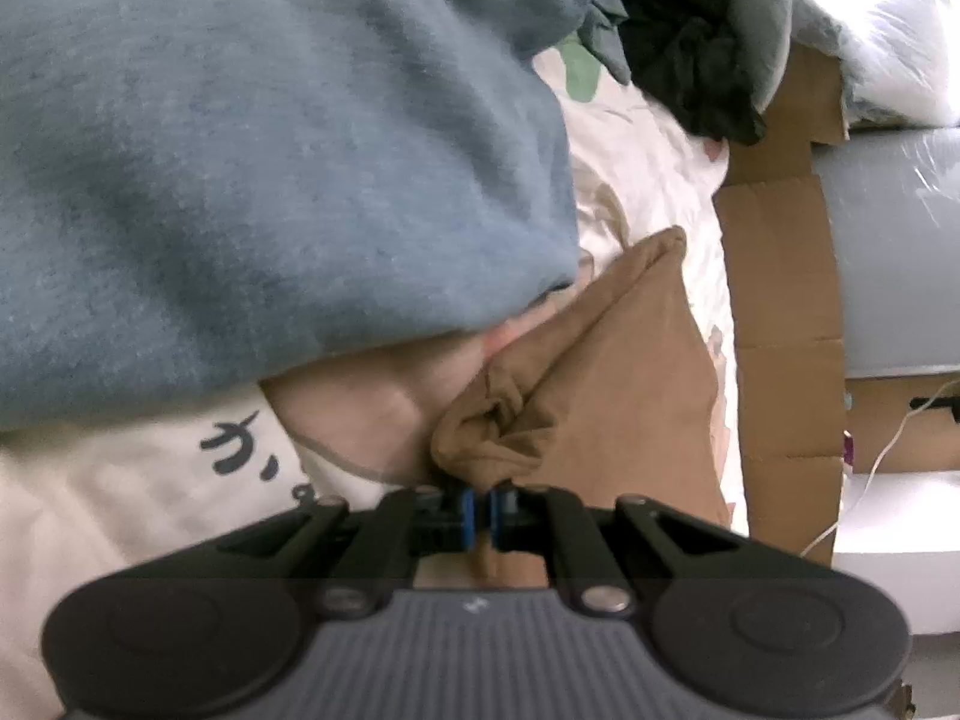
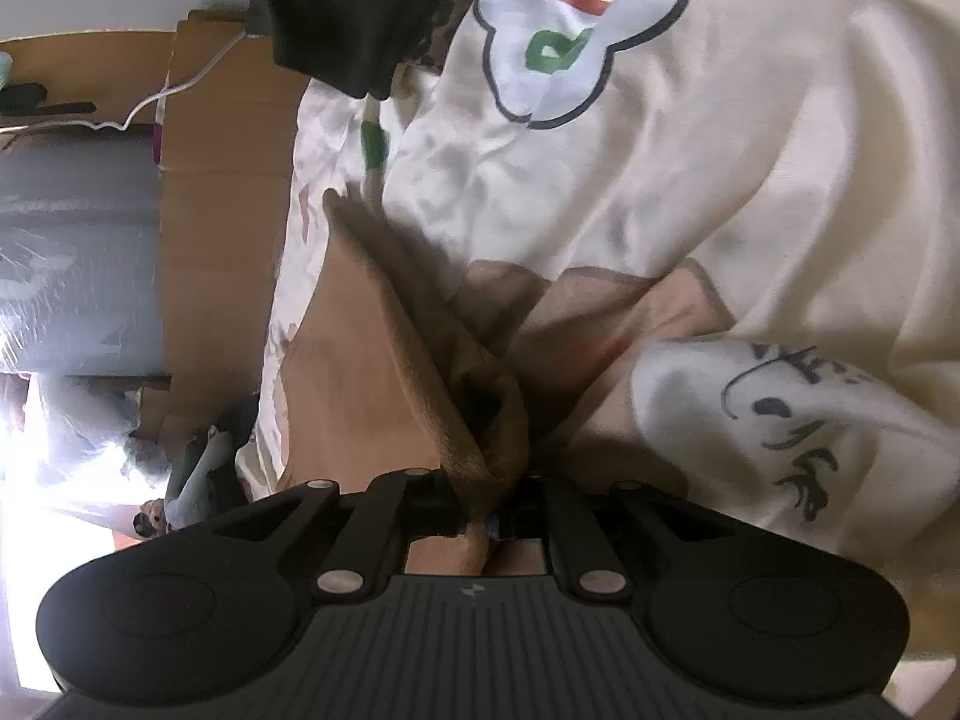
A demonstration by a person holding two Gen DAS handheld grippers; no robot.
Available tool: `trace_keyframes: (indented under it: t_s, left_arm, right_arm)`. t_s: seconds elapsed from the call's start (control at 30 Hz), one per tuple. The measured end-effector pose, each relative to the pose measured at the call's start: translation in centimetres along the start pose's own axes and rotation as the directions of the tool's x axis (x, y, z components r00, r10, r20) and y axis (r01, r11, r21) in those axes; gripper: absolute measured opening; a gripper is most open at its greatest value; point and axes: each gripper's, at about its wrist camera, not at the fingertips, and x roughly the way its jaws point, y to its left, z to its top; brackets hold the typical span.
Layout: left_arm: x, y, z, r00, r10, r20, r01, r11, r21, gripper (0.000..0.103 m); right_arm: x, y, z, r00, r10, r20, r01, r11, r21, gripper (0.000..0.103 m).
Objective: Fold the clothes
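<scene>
Left wrist view: a cream printed bedsheet [image 1: 648,180] underneath, cardboard [image 1: 780,276] along its edge, a blue fleece garment [image 1: 270,150] heaped alongside. Left gripper [image 1: 480,507] pinched shut on a bunched corner of the tan sheer garment [image 1: 606,372], probably to keep that edge taut for folding.

Right wrist view: a cream printed sweatshirt [image 2: 720,180] spread behind, a black garment [image 2: 360,6] beyond. Right gripper [image 2: 486,516] clamped on another gathered edge of the tan sheer garment [image 2: 360,360], stretched between both grips.
</scene>
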Motion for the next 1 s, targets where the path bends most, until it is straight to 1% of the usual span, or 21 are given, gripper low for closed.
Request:
trace_keyframes:
  t_s: [0.03,0.13,0.17,0.23,0.3,0.43,0.53,0.6,0.7,0.8,0.87,0.93,1.0]
  left_arm:
    - [0.0,0.2,0.1,1.000,-0.010,-0.002,0.010,1.000,-0.012,0.007]
    - [0.2,0.8,0.3,0.999,-0.039,-0.010,0.038,0.998,-0.042,0.008]
    - [0.3,0.9,0.3,0.999,-0.044,-0.011,0.044,0.998,-0.042,0.009]
    - [0.4,0.9,0.3,0.999,-0.052,-0.012,0.052,0.998,-0.029,0.014]
    - [0.5,1.1,0.4,0.997,-0.073,-0.011,0.072,0.997,-0.031,0.020]
    - [1.0,1.9,0.5,0.992,-0.123,-0.009,0.122,0.990,-0.066,0.026]
    - [1.2,1.9,0.6,0.989,-0.149,-0.009,0.148,0.987,-0.065,0.032]
    - [1.4,1.7,0.6,0.986,-0.164,-0.009,0.163,0.985,-0.055,0.040]
    - [1.3,1.3,0.5,0.985,-0.173,-0.005,0.173,0.985,-0.028,0.046]
    - [1.5,0.9,0.5,0.985,-0.172,-0.002,0.172,0.985,-0.017,0.048]
    - [1.7,0.8,0.5,0.985,-0.172,-0.001,0.172,0.985,-0.015,0.048]
    - [1.6,0.7,0.4,0.985,-0.170,0.000,0.170,0.985,-0.015,0.048]
    - [1.5,0.7,0.3,0.986,-0.169,0.002,0.169,0.985,-0.015,0.048]
  right_arm:
    - [-0.1,0.1,0.0,1.000,-0.010,-0.007,0.010,1.000,-0.005,0.009]
    - [-0.7,0.7,0.2,0.998,-0.058,-0.006,0.057,0.997,-0.042,0.020]
    - [-1.1,0.8,0.2,0.997,-0.072,-0.001,0.072,0.996,-0.054,0.021]
    - [-1.9,1.1,0.3,0.996,-0.089,0.003,0.089,0.994,-0.065,0.021]
    - [-2.9,1.9,0.3,0.994,-0.110,0.012,0.111,0.988,-0.108,0.021]
    - [-4.4,4.4,0.3,0.987,-0.156,0.034,0.159,0.963,-0.215,0.021]
    - [-5.3,6.6,0.7,0.981,-0.184,0.062,0.194,0.941,-0.279,0.021]
    - [-5.7,8.1,1.1,0.978,-0.190,0.085,0.208,0.928,-0.310,0.021]
    - [-5.4,10.6,1.3,0.980,-0.177,0.092,0.199,0.904,-0.380,0.021]
    - [-3.4,13.3,0.8,0.986,-0.159,0.040,0.160,0.879,-0.450,0.021]
    - [-1.1,14.8,0.1,0.986,-0.168,-0.022,0.135,0.860,-0.493,0.021]
    - [1.5,16.2,-0.6,0.972,-0.219,-0.085,0.143,0.838,-0.527,0.021]
    - [4.0,17.9,-1.3,0.948,-0.280,-0.149,0.152,0.814,-0.561,0.021]
